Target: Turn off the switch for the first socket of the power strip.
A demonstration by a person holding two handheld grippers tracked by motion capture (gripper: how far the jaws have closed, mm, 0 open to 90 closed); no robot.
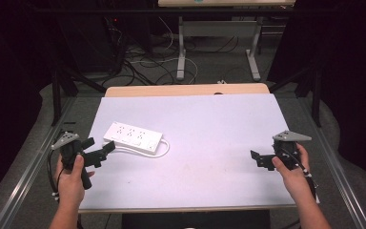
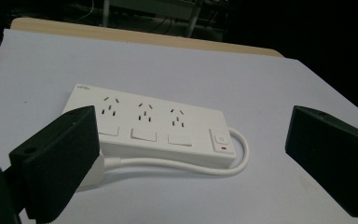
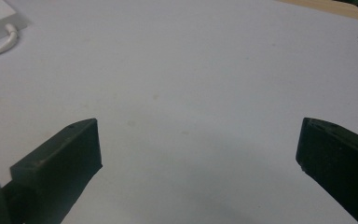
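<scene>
Left gripper [image 1: 99, 151], jaws spread, hovers just beside the white power strip [image 1: 132, 138]; right gripper [image 1: 260, 160] likewise spread.

1. The left claw [image 1: 99, 151] is black all over, with a chunky body and a grip handle, and a grey three-cornered plate sits on top of it.
2. Thin dark cables loop from the left claw's body beside the person's wrist.
3. The right claw [image 1: 259, 159] is likewise black, topped by a grey triangular plate, with a dark cable carrying small white markers along the forearm.
4. Seen close in the left claw's own view [image 2: 186, 154], its jaws are thick, matte black blocks, each with a small round hole near the tip.
5. The right claw's jaws [image 3: 198, 154] look the same, dusty at the edges.
6. Both forearms are bare; no sleeves are visible.
</scene>
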